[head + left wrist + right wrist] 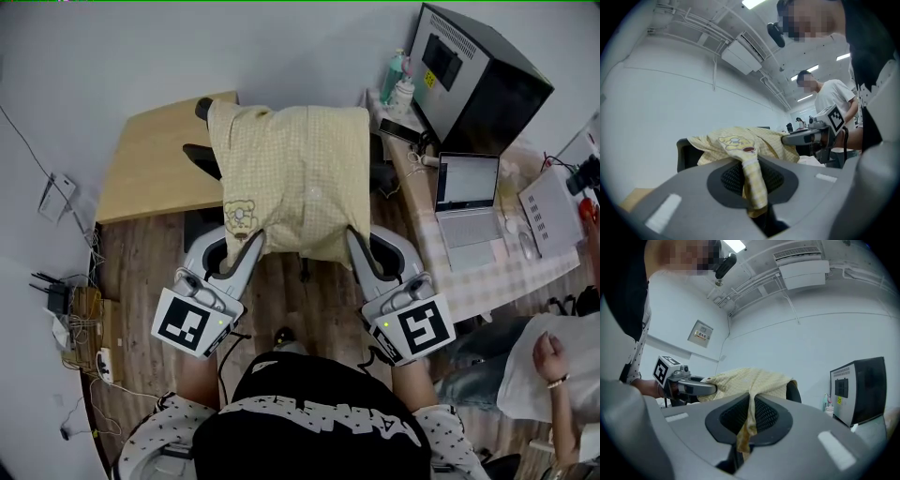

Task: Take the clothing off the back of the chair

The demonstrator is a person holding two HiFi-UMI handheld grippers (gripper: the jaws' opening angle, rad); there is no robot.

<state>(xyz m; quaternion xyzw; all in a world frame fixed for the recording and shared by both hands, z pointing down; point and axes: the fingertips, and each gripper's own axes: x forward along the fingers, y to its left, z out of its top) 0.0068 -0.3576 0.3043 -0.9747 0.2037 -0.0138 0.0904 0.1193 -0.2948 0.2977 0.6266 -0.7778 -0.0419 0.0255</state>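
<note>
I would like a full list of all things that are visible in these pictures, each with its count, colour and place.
garment: one, pale yellow checked with a bear print, draped over the chair back
chair: one, black, under the garment
desk: one, light wood, beyond the chair, left
table: one, checked cloth, right
laptop: one, silver, open on the table
box: one, black, at the table's far end
bottles: apparently two, teal and white, beside the box
second person: one, light top, bottom right
left gripper: one, grey, shut on the garment's left lower edge
right gripper: one, grey, shut on its right lower edge
</note>
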